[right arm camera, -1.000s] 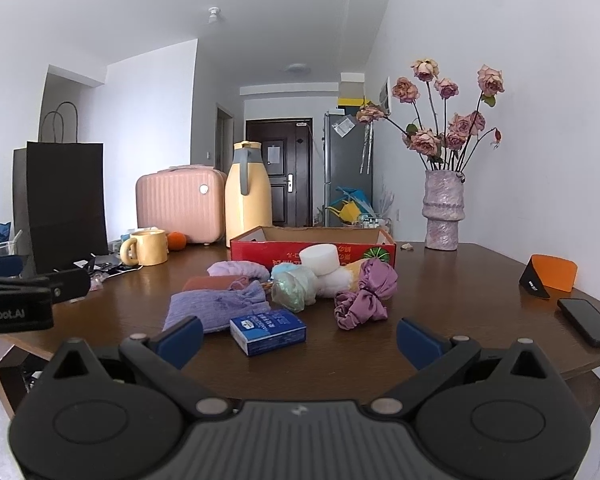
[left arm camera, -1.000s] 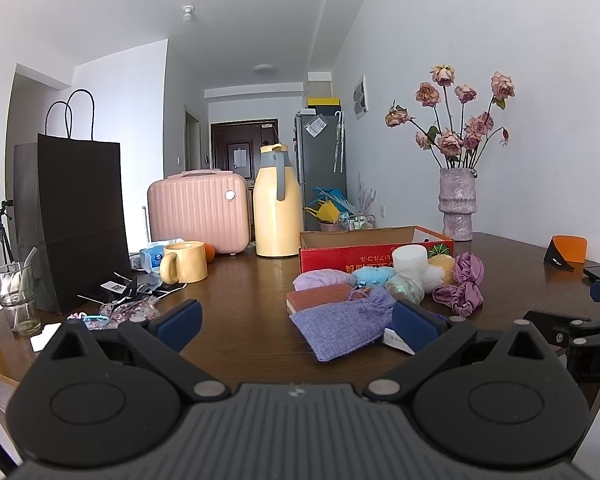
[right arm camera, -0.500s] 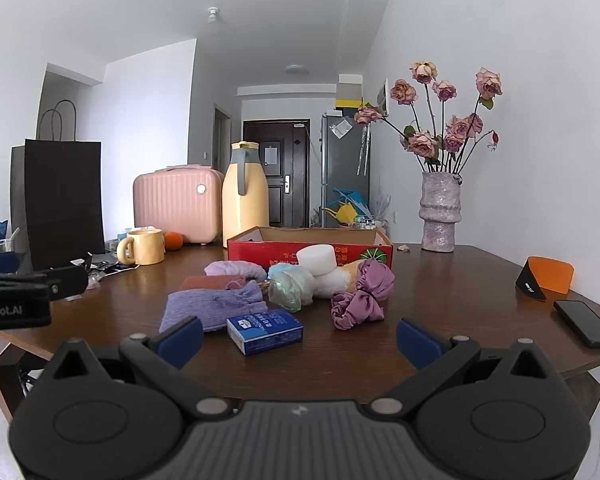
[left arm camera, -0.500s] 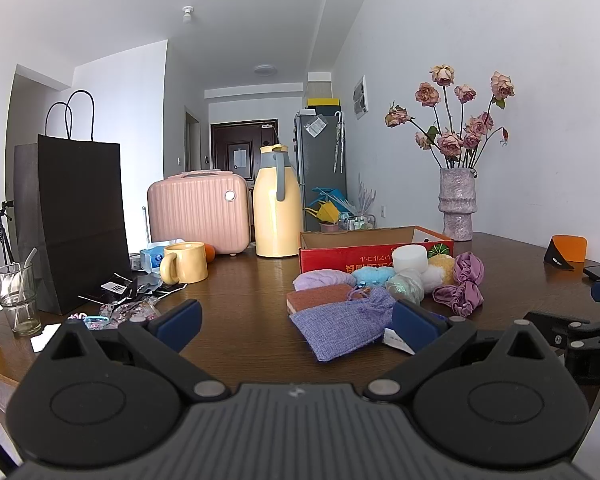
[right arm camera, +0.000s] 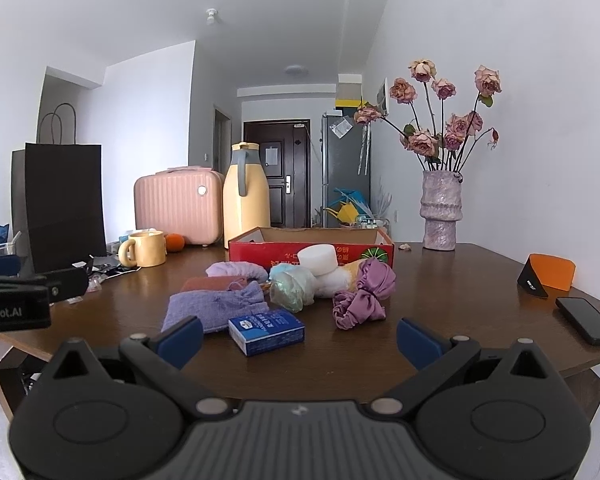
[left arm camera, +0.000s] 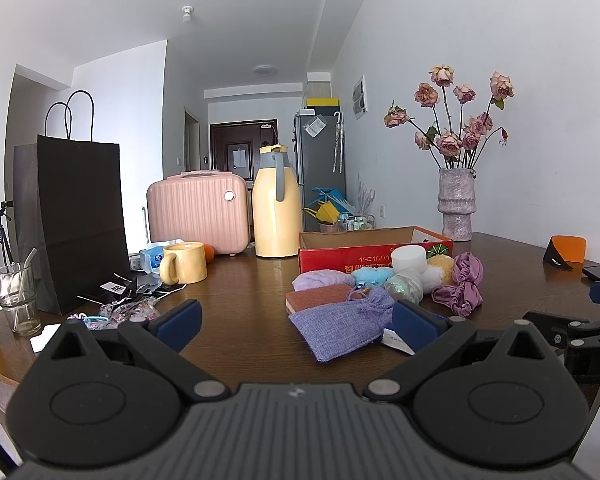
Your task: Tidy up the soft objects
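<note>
Both my grippers are hovering empty at the table's near edge.

Left view: my left gripper [left arm camera: 296, 322] is gaping wide, the purple pouch [left arm camera: 344, 326] lying between its fingers' line, near the red box [left arm camera: 374, 254].
Right view: my right gripper [right arm camera: 298, 338] is spreading apart behind the blue packet [right arm camera: 266, 331]; the scrunchie [right arm camera: 362, 296] is lying just beyond.

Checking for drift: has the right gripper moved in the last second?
Yes, slightly: in the right wrist view the red box and vase sit a little lower left, so the right gripper edged up and right.
</note>
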Motion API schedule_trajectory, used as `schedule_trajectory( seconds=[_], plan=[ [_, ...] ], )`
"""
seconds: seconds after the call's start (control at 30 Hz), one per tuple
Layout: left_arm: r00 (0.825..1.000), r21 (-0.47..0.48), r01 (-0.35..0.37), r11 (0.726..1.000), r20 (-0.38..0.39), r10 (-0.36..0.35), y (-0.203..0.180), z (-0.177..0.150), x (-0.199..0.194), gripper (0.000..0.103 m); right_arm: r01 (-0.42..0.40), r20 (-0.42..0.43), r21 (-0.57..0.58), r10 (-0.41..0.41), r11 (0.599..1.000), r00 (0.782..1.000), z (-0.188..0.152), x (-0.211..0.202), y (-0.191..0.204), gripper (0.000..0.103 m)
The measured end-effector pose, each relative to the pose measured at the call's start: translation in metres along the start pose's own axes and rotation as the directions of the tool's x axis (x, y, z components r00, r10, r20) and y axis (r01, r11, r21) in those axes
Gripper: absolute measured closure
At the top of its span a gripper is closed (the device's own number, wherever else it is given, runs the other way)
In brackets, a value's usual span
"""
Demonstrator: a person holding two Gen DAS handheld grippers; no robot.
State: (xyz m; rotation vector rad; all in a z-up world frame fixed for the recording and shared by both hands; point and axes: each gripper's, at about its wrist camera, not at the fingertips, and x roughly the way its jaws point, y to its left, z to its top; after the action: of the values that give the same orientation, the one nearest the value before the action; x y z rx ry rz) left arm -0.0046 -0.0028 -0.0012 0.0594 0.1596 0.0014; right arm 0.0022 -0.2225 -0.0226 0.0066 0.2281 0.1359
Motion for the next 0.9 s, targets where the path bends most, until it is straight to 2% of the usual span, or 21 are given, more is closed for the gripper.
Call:
schedule_trajectory(
  seconds=[0.63, 0.77, 0.9],
  plan=[
    [1.000, 0.004, 0.005, 1.000, -0.006, -0.005, -0.001, -0.001, 0.000, 0.000, 0.008, 0.000, -0.026, -0.008, 1.000, 1.000, -0.002, 0.004, 0.000, 0.000],
    [1.000, 0.008, 0.010, 1.000, -0.016, -0.010, -0.003, -0.003, 0.008, 0.000, 0.009, 0.002, -0.050, -0.009, 0.999, 1.000, -0.002, 0.021, -0.006, 0.000],
    [0.997, -0.003, 0.028, 1.000, -0.066, -0.028, -0.005, -0.004, 0.031, 0.000, 0.005, -0.006, -0.024, -0.005, 1.000, 1.000, 0.001, 0.049, -0.020, 0.000]
  ],
)
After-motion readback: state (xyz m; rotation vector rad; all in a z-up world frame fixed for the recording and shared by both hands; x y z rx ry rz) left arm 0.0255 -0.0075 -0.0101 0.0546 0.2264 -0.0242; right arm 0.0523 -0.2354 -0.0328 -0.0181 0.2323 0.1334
